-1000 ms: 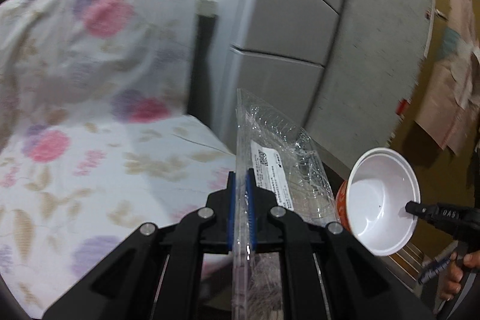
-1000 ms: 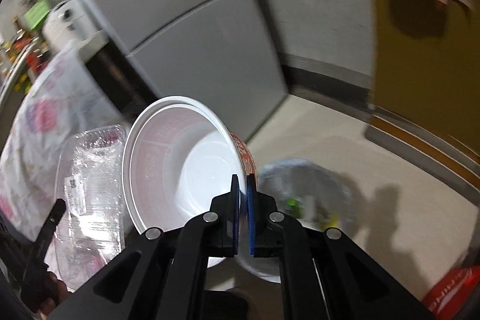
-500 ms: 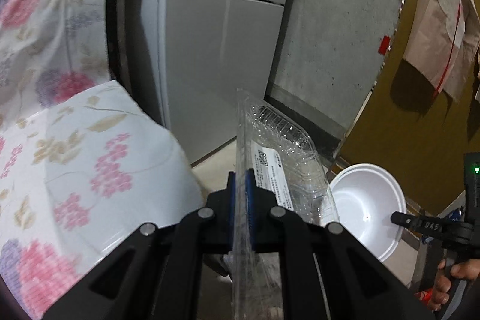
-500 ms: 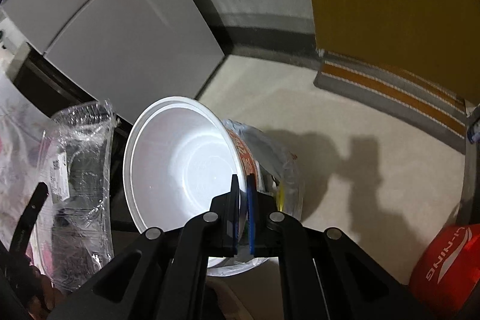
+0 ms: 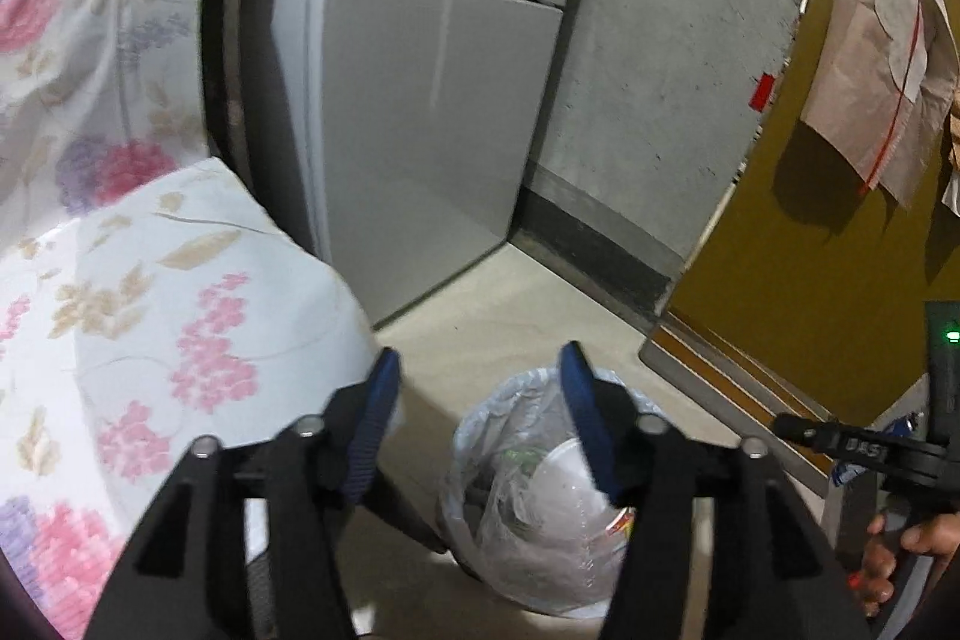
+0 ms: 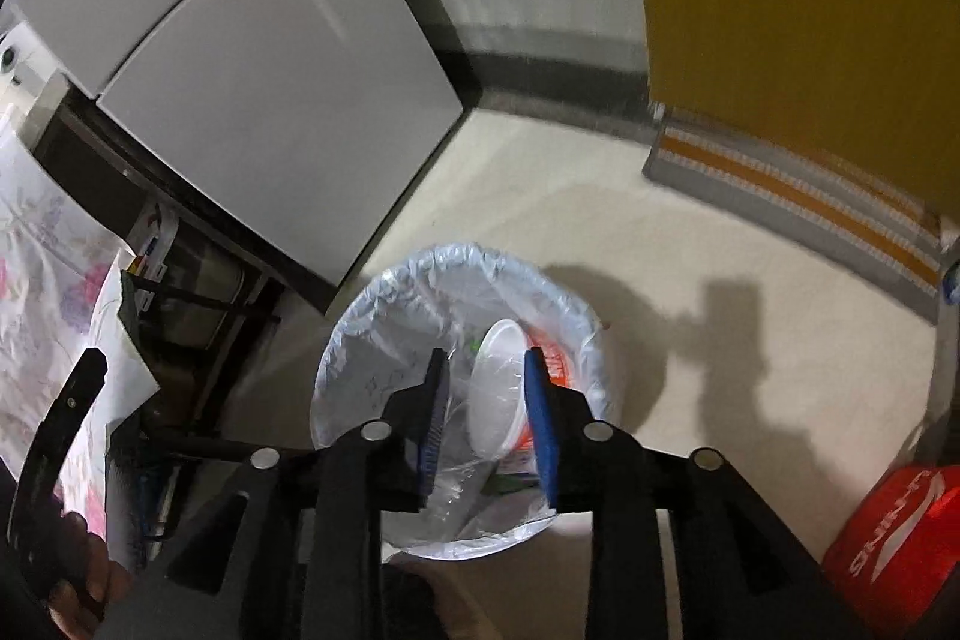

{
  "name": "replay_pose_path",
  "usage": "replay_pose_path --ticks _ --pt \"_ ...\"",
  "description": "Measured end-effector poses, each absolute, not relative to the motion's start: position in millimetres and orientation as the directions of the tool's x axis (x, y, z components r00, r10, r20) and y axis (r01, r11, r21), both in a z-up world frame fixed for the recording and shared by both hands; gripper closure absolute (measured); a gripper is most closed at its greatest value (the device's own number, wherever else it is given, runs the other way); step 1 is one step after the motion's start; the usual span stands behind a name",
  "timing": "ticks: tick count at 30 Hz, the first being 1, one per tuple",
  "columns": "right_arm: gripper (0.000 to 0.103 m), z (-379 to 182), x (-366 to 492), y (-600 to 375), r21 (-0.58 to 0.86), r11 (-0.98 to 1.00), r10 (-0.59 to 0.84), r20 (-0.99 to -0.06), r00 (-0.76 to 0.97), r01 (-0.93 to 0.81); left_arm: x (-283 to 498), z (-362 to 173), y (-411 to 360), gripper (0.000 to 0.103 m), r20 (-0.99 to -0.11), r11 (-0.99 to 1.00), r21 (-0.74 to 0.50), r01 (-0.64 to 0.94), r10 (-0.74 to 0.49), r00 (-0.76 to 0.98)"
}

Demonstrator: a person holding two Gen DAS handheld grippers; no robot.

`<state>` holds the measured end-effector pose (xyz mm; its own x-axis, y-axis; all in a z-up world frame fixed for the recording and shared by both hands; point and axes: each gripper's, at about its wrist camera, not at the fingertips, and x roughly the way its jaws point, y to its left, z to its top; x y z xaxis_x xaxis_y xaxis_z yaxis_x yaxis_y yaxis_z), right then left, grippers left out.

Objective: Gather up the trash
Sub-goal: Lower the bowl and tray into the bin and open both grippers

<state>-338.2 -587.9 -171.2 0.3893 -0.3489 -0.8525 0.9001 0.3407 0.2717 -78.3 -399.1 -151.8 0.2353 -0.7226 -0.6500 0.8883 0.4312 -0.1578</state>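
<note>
A round trash bin (image 6: 384,316) lined with a clear plastic bag (image 5: 528,568) stands on the pale floor. In the right wrist view the white noodle bowl with orange print (image 6: 498,388) lies tilted inside the bin, below my right gripper (image 6: 485,370). Its jaws are opening and no pad presses on the bowl. My left gripper (image 5: 480,370) hovers above and left of the bin; its jaws are opening with nothing between them. The clear plastic food tray (image 6: 456,496) lies crumpled in the bin beside the bowl.
A grey fridge (image 5: 420,100) stands behind the bin, and a flowered cloth (image 5: 150,310) drapes a table at the left. A yellow door (image 5: 810,280) with a striped threshold (image 6: 792,184) is at the right. A red bag (image 6: 888,544) lies on the floor nearby.
Both grippers sank toward the bin and their jaws parted. The clear tray left the left gripper and the noodle bowl left the right one; both now lie in the bin.
</note>
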Motion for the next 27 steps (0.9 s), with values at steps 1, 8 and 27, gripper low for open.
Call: replay_pose_path --ticks 1,8,27 --pt "0.066 -165 -338 -585 0.263 0.35 -0.361 -0.848 0.389 0.899 -78 -149 -396 0.035 -0.645 0.435 -0.157 0.887 -0.725 0.242" --pt "0.05 -120 -334 -528 0.193 0.488 -0.404 -0.815 0.417 0.851 -88 -125 -361 0.01 -0.654 0.48 -0.076 0.874 -0.686 0.32" --pt "0.012 -22 -317 -424 0.035 0.696 -0.439 -0.77 0.463 0.718 -103 -61 -250 0.006 -0.757 0.585 0.068 0.808 -0.497 0.424"
